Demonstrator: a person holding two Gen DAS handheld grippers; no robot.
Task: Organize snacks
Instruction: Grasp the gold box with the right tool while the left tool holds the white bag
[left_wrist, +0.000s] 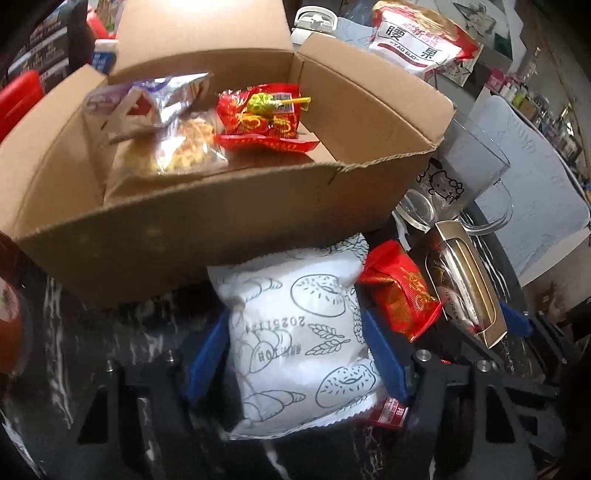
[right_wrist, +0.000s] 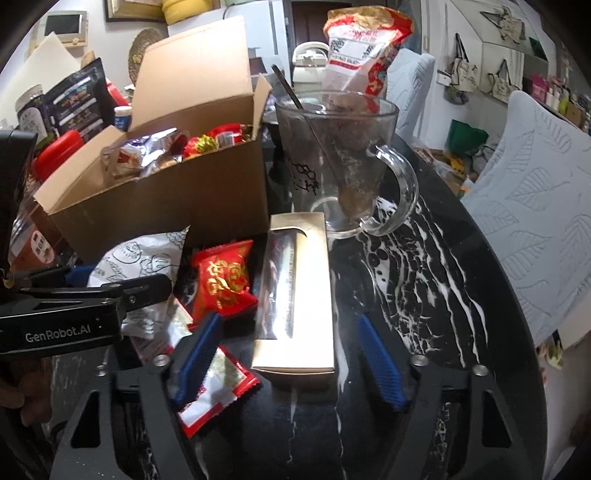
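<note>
My left gripper (left_wrist: 295, 325) is shut on a white bread packet (left_wrist: 303, 332) printed with bun drawings; both blue pads press its sides, and it lies on the table against the cardboard box (left_wrist: 184, 236). The box holds a silver packet (left_wrist: 162, 96), a noodle bag (left_wrist: 184, 147) and a red packet with a lollipop (left_wrist: 266, 114). My right gripper (right_wrist: 291, 321) is open, and a gold windowed box (right_wrist: 295, 295) lies between its pads with gaps on both sides. A red packet (right_wrist: 225, 280) lies left of the gold box. Under the right gripper's left finger lies a red-and-white packet (right_wrist: 218, 384).
A glass mug (right_wrist: 340, 162) with a spoon stands just behind the gold box on the black marble table (right_wrist: 406, 266). A tall cashew bag (right_wrist: 362, 40) stands behind the mug. Jars and dark bags crowd the far left. Pale quilted chairs (right_wrist: 546, 221) stand along the right edge.
</note>
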